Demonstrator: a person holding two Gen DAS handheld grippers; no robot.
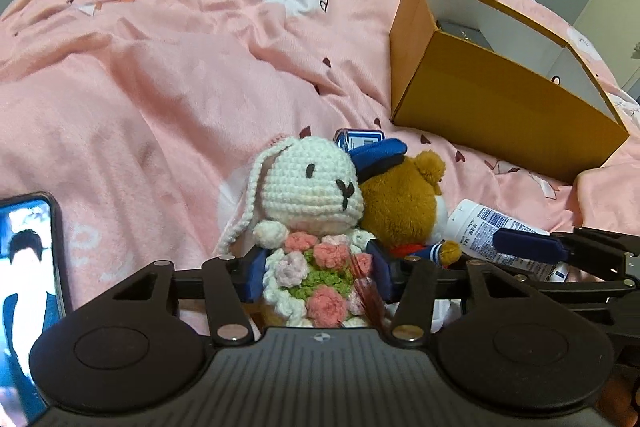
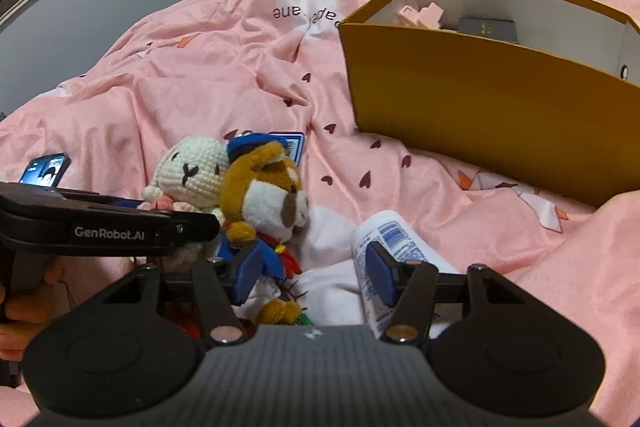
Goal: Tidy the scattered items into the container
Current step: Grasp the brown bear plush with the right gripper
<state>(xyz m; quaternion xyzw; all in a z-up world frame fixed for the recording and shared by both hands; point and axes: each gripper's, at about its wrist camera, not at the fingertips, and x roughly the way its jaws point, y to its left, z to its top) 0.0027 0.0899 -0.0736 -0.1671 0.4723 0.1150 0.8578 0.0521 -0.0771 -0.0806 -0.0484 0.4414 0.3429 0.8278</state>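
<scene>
The left gripper pinches the crochet rabbit by its flowered body at the frame's lower centre. The right gripper stands spread around the bear, touching the tube at one side. The box waits upper right. Closing now may catch the tube too, or drag the leaning bear.

"GenRobot.AI" in white on side of left gripper. Upside-down black print on pink bedspread, partly lost in fold: "ane" plus letters like "pape". Tube: barcode and small print, too small to read; blue fragment "eoline" near its end. Blue card: barcode, unreadable.
</scene>
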